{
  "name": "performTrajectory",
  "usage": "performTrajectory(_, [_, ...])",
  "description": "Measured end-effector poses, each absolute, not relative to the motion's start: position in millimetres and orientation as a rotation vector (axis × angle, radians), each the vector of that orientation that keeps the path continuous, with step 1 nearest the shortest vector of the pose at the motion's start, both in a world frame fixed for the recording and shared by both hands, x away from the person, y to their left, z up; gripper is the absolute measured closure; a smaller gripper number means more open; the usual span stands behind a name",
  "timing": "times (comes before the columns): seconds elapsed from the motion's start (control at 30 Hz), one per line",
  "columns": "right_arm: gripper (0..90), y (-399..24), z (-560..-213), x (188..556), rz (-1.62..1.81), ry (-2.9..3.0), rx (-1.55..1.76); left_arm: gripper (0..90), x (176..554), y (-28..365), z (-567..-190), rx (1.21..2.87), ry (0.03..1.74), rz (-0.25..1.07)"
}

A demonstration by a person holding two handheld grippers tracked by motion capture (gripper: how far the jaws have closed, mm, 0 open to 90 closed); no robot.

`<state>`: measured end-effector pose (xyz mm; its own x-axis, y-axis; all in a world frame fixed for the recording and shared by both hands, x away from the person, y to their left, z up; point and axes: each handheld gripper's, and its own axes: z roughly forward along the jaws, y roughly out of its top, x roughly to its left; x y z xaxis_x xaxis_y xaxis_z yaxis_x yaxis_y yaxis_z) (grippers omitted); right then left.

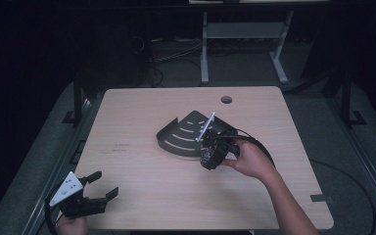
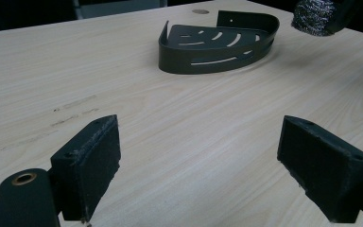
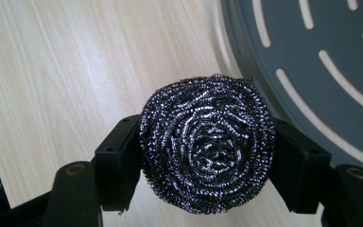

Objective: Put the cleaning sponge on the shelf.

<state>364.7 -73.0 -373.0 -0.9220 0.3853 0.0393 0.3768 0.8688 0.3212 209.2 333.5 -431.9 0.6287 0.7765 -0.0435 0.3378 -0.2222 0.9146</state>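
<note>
pale wood-grain bench (image 1: 142, 196): 1 | dark metal quarter-round corner shelf with slotted floor (image 1: 181, 137): 1 | round steel-wool scouring ball (image 3: 207, 142): 1 | black two-jaw hand-held gripper: 2, left (image 1: 103, 185) and right (image 1: 210, 157) | round cable hole in the bench top (image 1: 226, 100): 1 | person's hands: 2
</note>
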Motion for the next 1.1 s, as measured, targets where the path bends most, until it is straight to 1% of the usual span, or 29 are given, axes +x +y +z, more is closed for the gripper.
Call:
performTrajectory(0.83, [32.6,-53.0,-350.7,395.6,0.497,3.028,0.596,13.3,208.8,335.3,-431.1,1.809,0.896,0.533])
performTrajectory(1.1, [32.6,-52.6,-351.1,409.8,0.509,3.037,0.643,13.3,208.9,335.4,-431.1,1.813,0.895,0.534])
